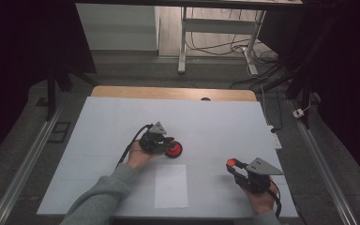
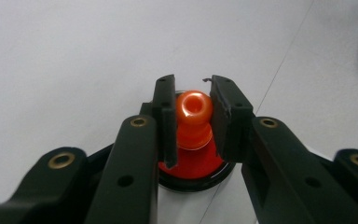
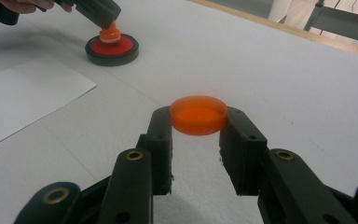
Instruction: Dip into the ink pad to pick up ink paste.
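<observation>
Orange stamp clamped in left tongs — right tongs pinch lid.

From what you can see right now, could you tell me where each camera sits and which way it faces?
High view: above the near table edge, looking forward and down; shows both hands, left gripper, right gripper, paper.
Left gripper view: on that gripper, along its jaws clamped on the stamp standing in the ink pad.
Right gripper view: along its jaws gripping the orange cap, facing the left gripper.
Shared: stamp and ink pad.
</observation>
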The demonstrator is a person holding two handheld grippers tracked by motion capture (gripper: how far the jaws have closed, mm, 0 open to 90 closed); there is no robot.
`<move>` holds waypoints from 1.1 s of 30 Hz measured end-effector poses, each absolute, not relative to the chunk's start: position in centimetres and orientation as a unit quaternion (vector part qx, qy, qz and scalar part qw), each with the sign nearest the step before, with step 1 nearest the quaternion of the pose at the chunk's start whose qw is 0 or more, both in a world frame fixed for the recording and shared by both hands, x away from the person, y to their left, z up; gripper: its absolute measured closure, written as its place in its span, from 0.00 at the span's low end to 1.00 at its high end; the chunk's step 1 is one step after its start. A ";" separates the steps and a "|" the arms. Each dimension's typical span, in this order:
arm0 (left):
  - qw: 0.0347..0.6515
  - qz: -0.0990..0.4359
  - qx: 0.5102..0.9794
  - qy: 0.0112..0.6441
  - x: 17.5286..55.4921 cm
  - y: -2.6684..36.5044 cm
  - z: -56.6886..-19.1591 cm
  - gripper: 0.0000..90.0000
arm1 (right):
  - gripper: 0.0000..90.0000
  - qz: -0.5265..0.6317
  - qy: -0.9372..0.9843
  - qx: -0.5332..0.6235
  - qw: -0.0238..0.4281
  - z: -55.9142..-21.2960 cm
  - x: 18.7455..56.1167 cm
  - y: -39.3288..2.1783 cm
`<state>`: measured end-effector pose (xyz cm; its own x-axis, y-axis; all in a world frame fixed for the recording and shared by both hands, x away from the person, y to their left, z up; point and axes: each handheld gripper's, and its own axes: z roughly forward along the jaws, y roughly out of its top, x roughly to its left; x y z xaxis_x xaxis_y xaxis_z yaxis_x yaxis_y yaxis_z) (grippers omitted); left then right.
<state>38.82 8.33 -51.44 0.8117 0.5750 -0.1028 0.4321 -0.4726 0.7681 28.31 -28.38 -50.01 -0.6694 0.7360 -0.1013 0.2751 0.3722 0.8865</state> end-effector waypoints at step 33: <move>0.412 0.110 0.857 0.288 38.0 8.1 -52.5 0.80 | 0.72 0.460 0.790 0.320 0.250 -49.9 28.3 -28.5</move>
<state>37.97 8.11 -52.47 0.8094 0.5852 -0.0485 0.4035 -0.4942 0.7700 28.29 -28.46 -49.88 -0.6701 0.7356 -0.0995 0.2762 0.3716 0.8864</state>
